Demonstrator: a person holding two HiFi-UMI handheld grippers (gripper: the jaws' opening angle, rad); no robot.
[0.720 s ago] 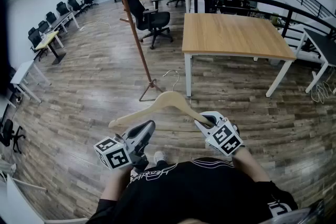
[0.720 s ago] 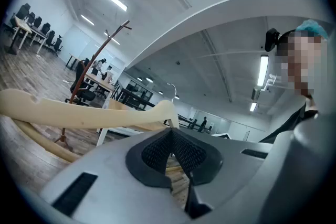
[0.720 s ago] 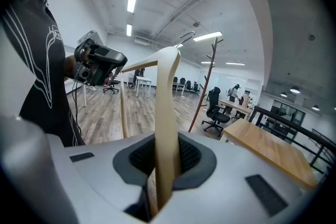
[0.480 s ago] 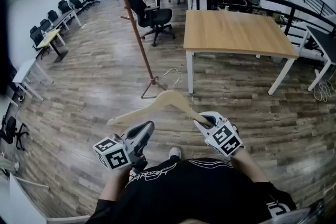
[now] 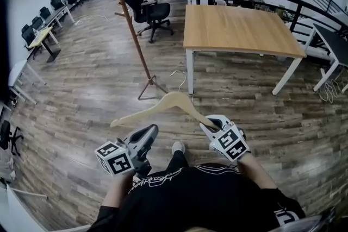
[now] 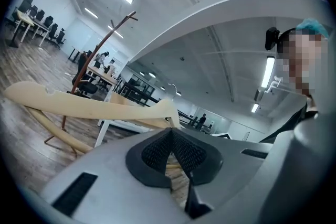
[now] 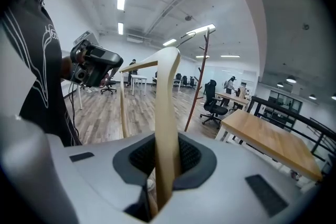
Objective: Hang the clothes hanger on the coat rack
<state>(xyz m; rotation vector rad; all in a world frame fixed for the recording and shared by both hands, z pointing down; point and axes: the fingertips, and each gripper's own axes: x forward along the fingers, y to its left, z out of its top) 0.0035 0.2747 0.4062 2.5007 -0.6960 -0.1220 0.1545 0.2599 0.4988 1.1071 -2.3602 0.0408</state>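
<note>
A pale wooden clothes hanger (image 5: pixel 163 106) with a metal hook (image 5: pixel 179 79) is held level above the floor. My right gripper (image 5: pixel 209 126) is shut on its right arm; in the right gripper view the hanger (image 7: pixel 167 107) rises between the pads of the right gripper (image 7: pixel 167 153). My left gripper (image 5: pixel 150 133) sits just below the hanger's left arm with its jaws shut and nothing between them. From the left gripper (image 6: pixel 172 140) the hanger (image 6: pixel 79 105) shows just beyond the tips. The brown coat rack (image 5: pixel 131 32) stands ahead to the left, its feet near the hook.
A wooden table with white legs (image 5: pixel 239 30) stands ahead on the right, and a black office chair (image 5: pixel 144 8) behind the rack. Desks and chairs (image 5: pixel 38 35) line the left wall. A black railing (image 5: pixel 283 0) runs at the right. People stand far back.
The person has stepped forward, so the rack and table sit slightly nearer and shifted left. The hanger stays in the right gripper; both grippers hold the same pose.
</note>
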